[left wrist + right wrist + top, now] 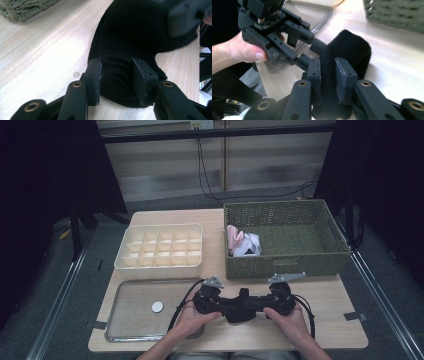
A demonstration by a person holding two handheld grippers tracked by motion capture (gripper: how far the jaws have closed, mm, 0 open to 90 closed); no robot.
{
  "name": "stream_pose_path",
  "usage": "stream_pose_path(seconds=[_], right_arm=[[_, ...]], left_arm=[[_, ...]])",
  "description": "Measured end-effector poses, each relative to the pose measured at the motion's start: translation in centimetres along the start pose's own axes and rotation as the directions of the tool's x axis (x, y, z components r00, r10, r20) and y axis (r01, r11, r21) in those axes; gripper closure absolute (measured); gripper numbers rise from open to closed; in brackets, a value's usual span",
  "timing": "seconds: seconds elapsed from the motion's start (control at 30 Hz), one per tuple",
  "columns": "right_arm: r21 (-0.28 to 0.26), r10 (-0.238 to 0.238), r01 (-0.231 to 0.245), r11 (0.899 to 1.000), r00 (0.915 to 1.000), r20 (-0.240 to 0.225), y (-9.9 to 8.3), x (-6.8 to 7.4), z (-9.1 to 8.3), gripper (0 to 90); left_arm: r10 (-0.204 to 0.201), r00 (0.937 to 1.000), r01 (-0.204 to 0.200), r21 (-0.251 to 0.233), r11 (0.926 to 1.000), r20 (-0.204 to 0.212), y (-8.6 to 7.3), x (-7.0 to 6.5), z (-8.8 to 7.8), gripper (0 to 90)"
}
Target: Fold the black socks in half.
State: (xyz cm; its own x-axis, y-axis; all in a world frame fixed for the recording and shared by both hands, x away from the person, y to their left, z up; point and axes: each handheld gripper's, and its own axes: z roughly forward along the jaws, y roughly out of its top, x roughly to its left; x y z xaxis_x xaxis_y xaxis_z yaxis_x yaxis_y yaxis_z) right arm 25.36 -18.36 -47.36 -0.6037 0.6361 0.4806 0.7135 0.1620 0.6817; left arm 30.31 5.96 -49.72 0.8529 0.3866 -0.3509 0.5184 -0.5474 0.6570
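A black sock (242, 309) lies on the wooden table near the front edge, stretched between my two grippers. My left gripper (224, 307) comes in from the left. In the left gripper view its jaws (117, 80) stand apart over the sock's (130, 37) rounded end, with the fabric lying between the pads (94, 75). My right gripper (261, 306) comes in from the right. In the right gripper view its pads (345, 80) press a bunched fold of the sock (349, 47) between them. A hand holds the left gripper's body (274, 32) close by.
A green woven basket (285, 262) stands just behind the grippers, with pink and white cloth (240, 242) in its left end. A cream divided box (160, 265) sits at the back left. A metal tray (125, 320) with a small white disc (157, 307) lies at the front left.
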Motion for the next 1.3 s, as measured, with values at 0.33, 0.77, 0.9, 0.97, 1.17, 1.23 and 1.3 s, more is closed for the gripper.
stream_pose_path(seconds=[0.33,0.77,0.9,0.97,1.17,1.23,1.3], right_arm=[[0.029,0.037,-0.038,0.999,0.9986,0.039,-1.6,0.3,0.2,62.2],[0.035,-0.02,0.021,0.999,0.9996,-0.022,-1.1,1.6,1.6,67.6],[0.039,-0.022,0.023,0.999,0.9994,-0.025,-1.6,1.9,1.6,65.1],[0.043,-0.028,0.029,0.999,0.9994,-0.021,-1.6,1.9,1.6,71.0],[0.054,-0.034,0.035,0.998,0.9993,-0.013,-1.7,1.7,2.1,75.4],[0.058,-0.035,0.036,0.998,0.9993,-0.016,-1.7,1.7,2.4,75.6],[0.059,-0.033,0.034,0.998,0.9994,-0.014,-1.7,1.7,2.6,76.0]], left_arm=[[0.016,0.9998,-0.016,0.004,0.9999,-0.014,-0.1,-0.1,0.0,64.6],[0.016,0.9997,-0.016,-0.002,0.9999,-0.016,-0.2,-0.1,0.0,66.4],[-0.011,0.9999,0.011,-0.01,0.9999,0.0,-0.2,0.1,0.0,66.3],[-0.007,1.0,0.007,-0.008,0.9999,-0.002,-0.2,0.1,0.0,66.2],[-0.052,0.9983,0.053,-0.016,0.9985,0.026,0.0,0.9,-0.8,62.8],[-0.057,0.9981,0.058,-0.034,0.9977,0.021,0.1,1.1,-1.5,60.9],[-0.079,0.9965,0.081,-0.073,0.994,0.026,0.2,1.4,-2.4,56.5]])
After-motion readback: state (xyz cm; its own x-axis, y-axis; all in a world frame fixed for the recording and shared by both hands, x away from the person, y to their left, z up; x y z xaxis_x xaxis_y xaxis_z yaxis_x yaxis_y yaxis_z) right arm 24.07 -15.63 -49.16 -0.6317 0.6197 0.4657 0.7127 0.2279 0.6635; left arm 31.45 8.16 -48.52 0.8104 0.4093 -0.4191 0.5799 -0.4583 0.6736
